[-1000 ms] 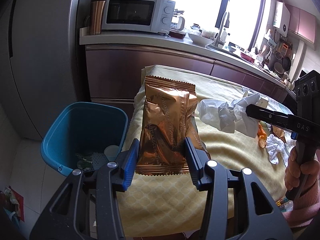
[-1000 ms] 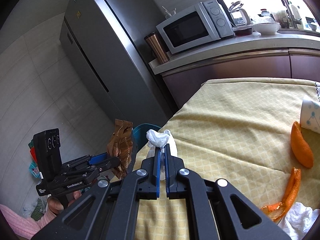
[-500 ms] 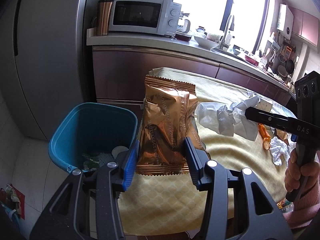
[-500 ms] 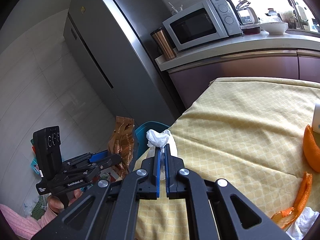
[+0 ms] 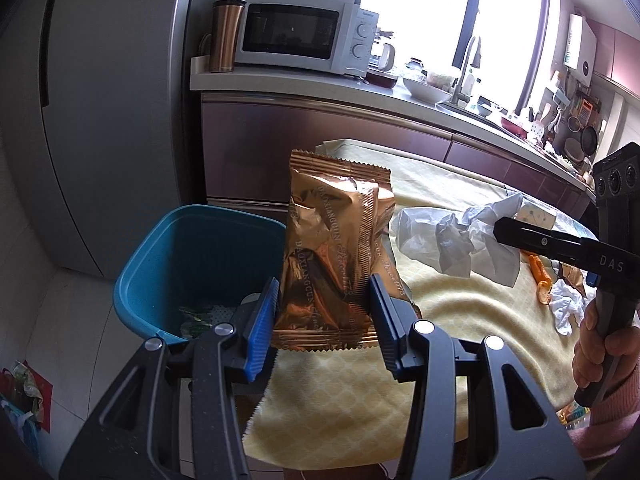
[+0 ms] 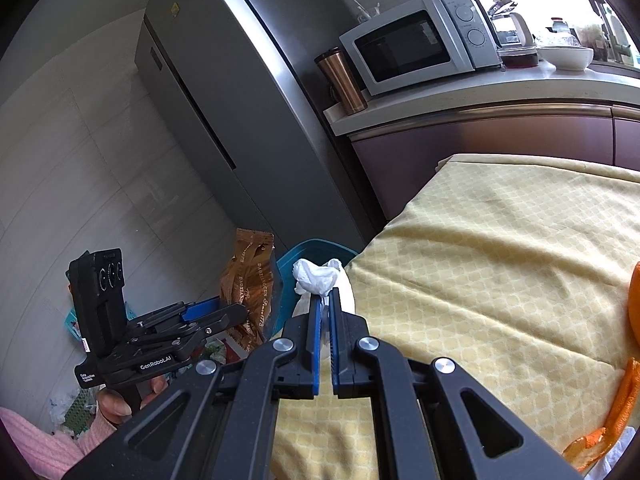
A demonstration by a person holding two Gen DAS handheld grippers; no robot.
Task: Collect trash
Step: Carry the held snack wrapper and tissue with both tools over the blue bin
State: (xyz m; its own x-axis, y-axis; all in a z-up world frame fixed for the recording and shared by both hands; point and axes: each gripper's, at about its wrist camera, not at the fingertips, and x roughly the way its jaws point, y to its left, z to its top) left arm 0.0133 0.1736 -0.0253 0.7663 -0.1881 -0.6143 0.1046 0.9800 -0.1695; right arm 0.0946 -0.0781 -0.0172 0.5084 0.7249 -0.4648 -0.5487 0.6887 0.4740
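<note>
Standing upright, the wrapper (image 5: 334, 264) is clamped in left jaws; right jaws pinch tissue (image 6: 316, 278).

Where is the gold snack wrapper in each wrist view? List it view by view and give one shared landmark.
Left wrist view: gold snack wrapper stands at centre, clamped between the left gripper fingers, just right of the blue bin.
Right wrist view: same wrapper sits left of centre, held by the left gripper, in front of the bin.
Shared landmark: the white microwave on the counter.
</note>
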